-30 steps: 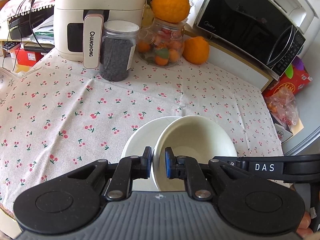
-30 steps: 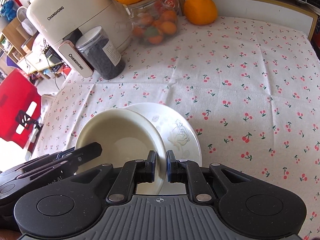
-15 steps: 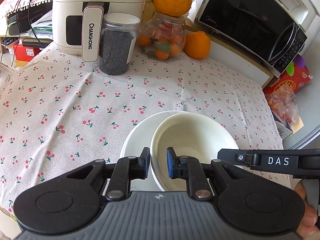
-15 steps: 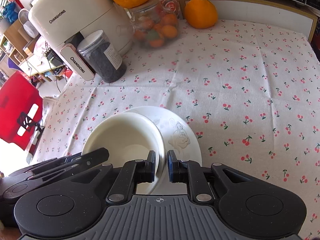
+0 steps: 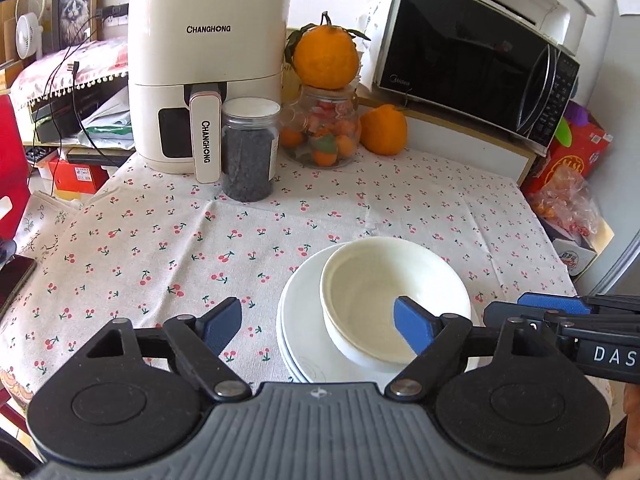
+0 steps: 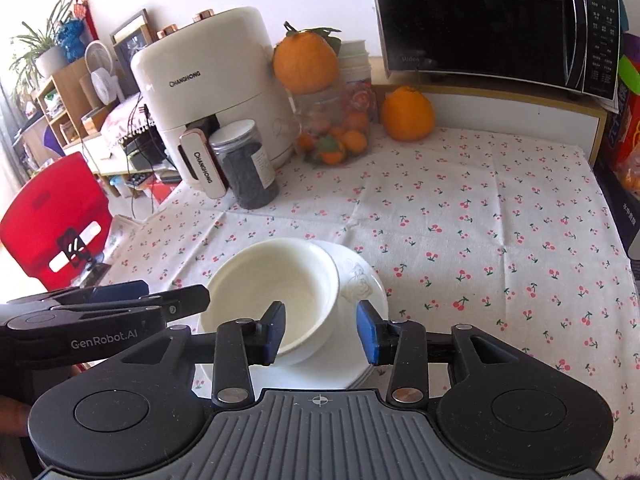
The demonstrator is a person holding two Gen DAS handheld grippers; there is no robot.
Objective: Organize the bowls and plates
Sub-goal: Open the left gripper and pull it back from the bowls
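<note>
On the cherry-print tablecloth (image 5: 160, 240) the white bowl (image 5: 392, 296) is sitting off-centre on the plate stack (image 5: 296, 320), and you're holding the left gripper (image 5: 318, 326) and right gripper (image 6: 320, 330) spread wide, gripping nothing; bumping that rim could be tipping it off

White bowl (image 5: 394, 300) on plates (image 5: 298, 320), hand-held gripper (image 5: 318, 322) spread

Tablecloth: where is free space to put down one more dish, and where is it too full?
Free: the tablecloth right of the plates, and left of them. Crowded: the back, with air fryer, dark jar and fruit jar.
</note>
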